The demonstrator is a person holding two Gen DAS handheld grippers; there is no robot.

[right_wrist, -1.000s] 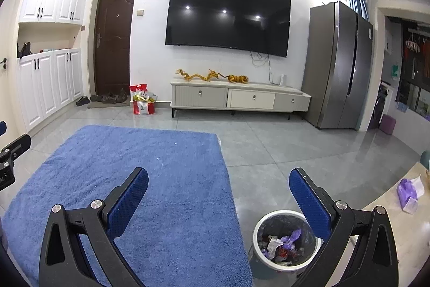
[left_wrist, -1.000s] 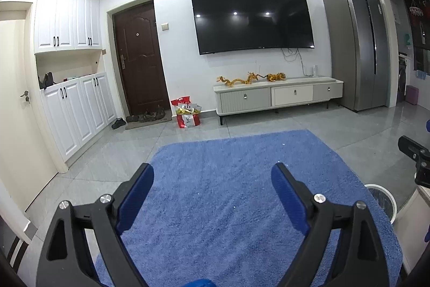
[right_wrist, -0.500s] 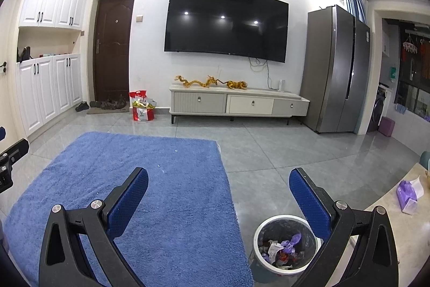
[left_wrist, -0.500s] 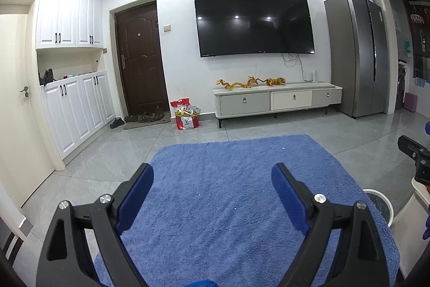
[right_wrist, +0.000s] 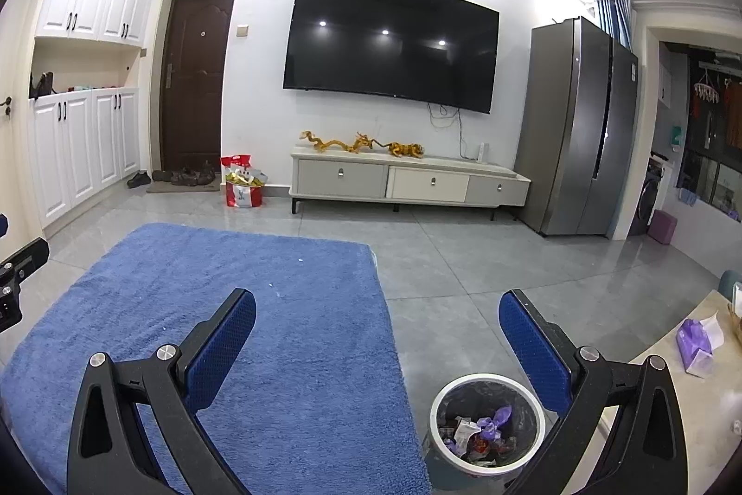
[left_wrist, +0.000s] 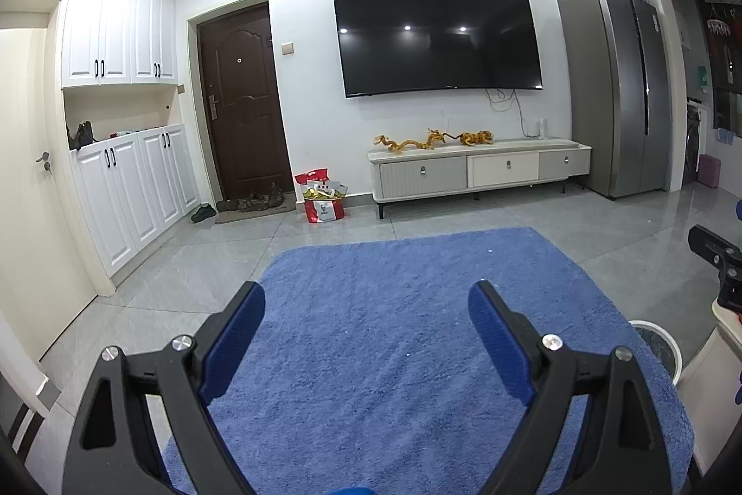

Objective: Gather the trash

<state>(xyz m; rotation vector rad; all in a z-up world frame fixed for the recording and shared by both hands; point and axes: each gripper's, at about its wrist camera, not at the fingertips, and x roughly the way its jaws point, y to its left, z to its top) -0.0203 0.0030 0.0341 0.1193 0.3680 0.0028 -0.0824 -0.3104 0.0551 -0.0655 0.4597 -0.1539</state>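
Observation:
A white-rimmed trash bin [right_wrist: 487,383] lined with a dark bag stands on the grey floor by the rug's right edge; crumpled wrappers and purple trash [right_wrist: 491,423] lie inside. Its rim also shows in the left wrist view [left_wrist: 656,330]. My right gripper [right_wrist: 378,305] is open and empty, held above the rug and bin. My left gripper [left_wrist: 366,298] is open and empty, over the blue rug [left_wrist: 417,332]. A purple and white tissue pack [right_wrist: 695,344] lies on the beige table [right_wrist: 714,411] at the right.
A TV cabinet [right_wrist: 408,182] with golden figurines stands under a wall TV [right_wrist: 394,40]. A grey fridge [right_wrist: 575,124] is at the right. A red bag [right_wrist: 241,184], shoes and a dark door [right_wrist: 195,73] are at the back left, white cupboards [left_wrist: 130,179] on the left wall.
Both cameras have tilted up slightly, so the room sits lower in view. Both grippers stay open and empty.

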